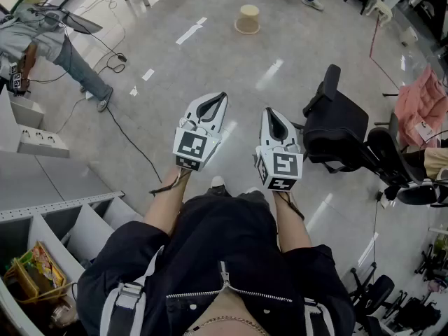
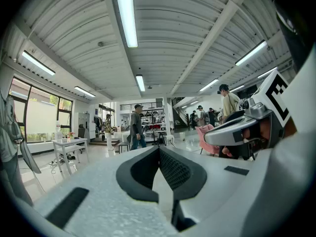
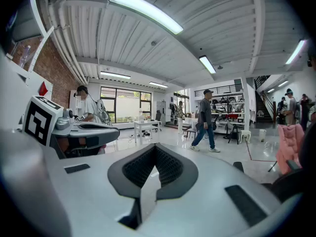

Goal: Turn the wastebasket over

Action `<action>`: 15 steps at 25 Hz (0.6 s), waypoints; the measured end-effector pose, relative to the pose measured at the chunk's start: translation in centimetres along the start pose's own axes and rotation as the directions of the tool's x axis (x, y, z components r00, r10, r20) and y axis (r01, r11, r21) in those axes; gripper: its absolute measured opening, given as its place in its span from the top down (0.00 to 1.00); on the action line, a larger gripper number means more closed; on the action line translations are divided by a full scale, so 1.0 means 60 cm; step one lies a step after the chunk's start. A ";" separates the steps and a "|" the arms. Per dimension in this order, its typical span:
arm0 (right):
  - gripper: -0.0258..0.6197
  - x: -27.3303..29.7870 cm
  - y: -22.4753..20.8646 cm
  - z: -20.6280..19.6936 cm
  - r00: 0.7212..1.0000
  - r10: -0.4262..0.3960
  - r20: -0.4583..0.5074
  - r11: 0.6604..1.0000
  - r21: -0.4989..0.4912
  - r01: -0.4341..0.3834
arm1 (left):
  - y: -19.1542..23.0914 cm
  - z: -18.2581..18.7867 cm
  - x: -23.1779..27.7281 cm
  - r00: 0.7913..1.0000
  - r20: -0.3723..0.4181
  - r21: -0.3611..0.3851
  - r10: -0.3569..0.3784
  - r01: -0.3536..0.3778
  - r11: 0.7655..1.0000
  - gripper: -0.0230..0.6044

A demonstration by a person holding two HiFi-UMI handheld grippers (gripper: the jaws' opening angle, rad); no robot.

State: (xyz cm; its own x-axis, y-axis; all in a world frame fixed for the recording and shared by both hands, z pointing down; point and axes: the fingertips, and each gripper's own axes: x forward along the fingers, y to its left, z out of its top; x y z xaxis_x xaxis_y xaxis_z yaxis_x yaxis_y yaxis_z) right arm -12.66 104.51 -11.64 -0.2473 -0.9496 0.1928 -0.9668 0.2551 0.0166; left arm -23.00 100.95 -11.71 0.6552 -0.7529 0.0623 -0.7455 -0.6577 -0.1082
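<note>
**Floor** [image 1: 231, 75]: pale and glossy, open ahead of me. A cable [image 1: 129, 142] trails across its left part.

**Chair** [image 1: 336, 128]: black, standing just to the right of my right gripper.

**Left gripper** [image 1: 222, 96]: held level in front of my torso. The left gripper view shows its jaws pressed together with nothing between them.

**Right gripper** [image 1: 269, 111]: beside the left and dipped slightly. Its jaws are likewise together and empty.

**Wastebasket** [image 1: 247, 19]: small and beige, alone on the floor well ahead of both grippers and out of reach. It looks wider at the floor than at the top, so it may be standing mouth-down, but I cannot confirm this.

**Assessment:** the turn-over has not begun, and the step in hand is the approach.

**Recommendations:**
- Walk straight up the open lane, keeping clear of the chair and the cable.
- Part the jaws before reaching, not at the basket.
- Take the wall or rim from opposite sides with both grippers. I judge the basket to be light, so a one-sided push would likely skid or topple it.
- Rotate it slowly and set it down flat before releasing.
</note>
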 end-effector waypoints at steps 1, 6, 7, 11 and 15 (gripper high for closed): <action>0.95 0.001 0.001 0.001 1.000 -0.001 0.001 1.000 0.001 0.001 | 0.002 0.000 -0.001 1.000 0.000 0.001 0.000 0.000 1.000 0.95; 0.94 0.004 0.008 0.008 1.000 -0.001 0.024 1.000 0.001 0.001 | 0.010 0.000 -0.003 1.000 0.000 0.000 0.001 -0.001 1.000 0.95; 0.94 0.004 0.009 0.009 1.000 0.002 0.027 1.000 0.000 -0.002 | 0.011 0.000 -0.003 1.000 0.000 -0.001 0.001 -0.001 1.000 0.95; 0.94 0.011 0.017 0.011 1.000 0.012 0.028 1.000 -0.010 -0.012 | 0.017 -0.001 -0.001 1.000 0.000 -0.006 0.002 -0.002 1.000 0.95; 0.94 0.017 0.030 0.013 0.999 0.025 0.031 1.000 -0.011 -0.025 | 0.026 -0.002 -0.005 1.000 0.004 -0.010 0.005 -0.005 1.000 0.95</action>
State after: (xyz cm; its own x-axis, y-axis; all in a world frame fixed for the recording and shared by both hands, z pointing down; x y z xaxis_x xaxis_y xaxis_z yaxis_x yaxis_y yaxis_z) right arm -14.70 103.88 -12.16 -0.2732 -0.9481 0.1625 -0.9596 0.2804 0.0228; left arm -24.35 100.16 -11.78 0.6517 -0.7563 0.0576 -0.7501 -0.6539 -0.0987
